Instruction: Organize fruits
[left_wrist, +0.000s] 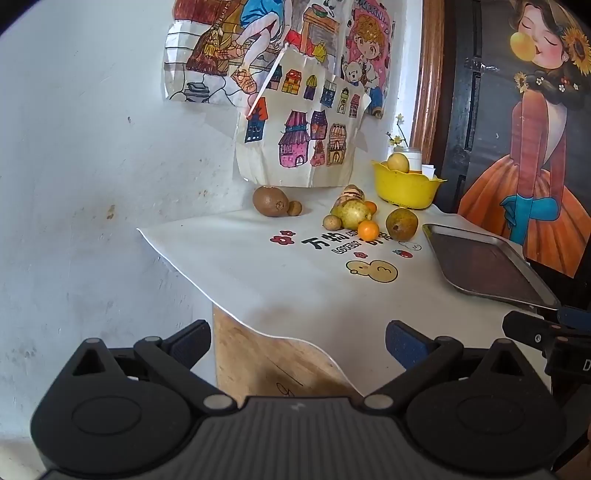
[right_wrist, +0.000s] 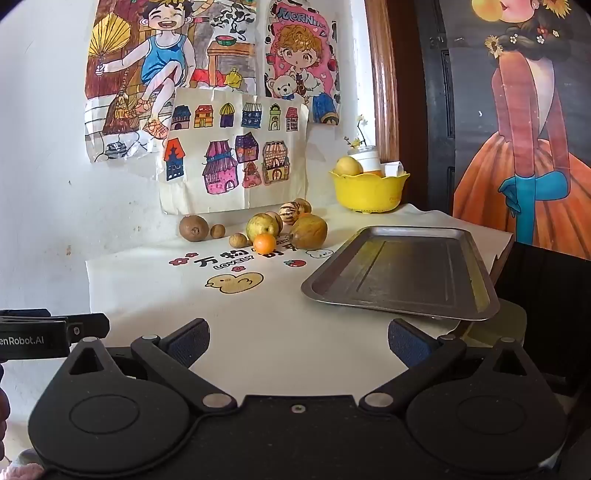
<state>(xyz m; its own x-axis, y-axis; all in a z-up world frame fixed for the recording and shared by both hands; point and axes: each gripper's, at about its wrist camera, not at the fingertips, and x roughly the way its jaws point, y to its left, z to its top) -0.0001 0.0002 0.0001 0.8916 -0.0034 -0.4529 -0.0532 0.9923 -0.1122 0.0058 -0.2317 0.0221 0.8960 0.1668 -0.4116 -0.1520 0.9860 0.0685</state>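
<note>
Both tools are being held back at the near edge of the table: the left gripper (left_wrist: 298, 343) and the right gripper (right_wrist: 298, 341) are being kept spread wide, with nothing between the jaws. The fruits (right_wrist: 264, 229) are being left clustered near the wall, beside the metal tray (right_wrist: 402, 271) and yellow bowl (right_wrist: 369, 192).

"MORNIN" is lettered across the top of a cartoon poster (right_wrist: 301, 55) on the wall. "LOVELY" and Chinese characters, among them 万物, are printed on the worktop's cloth (right_wrist: 236, 258). "enRobot.AI" is read on the left gripper (right_wrist: 33, 338).
</note>
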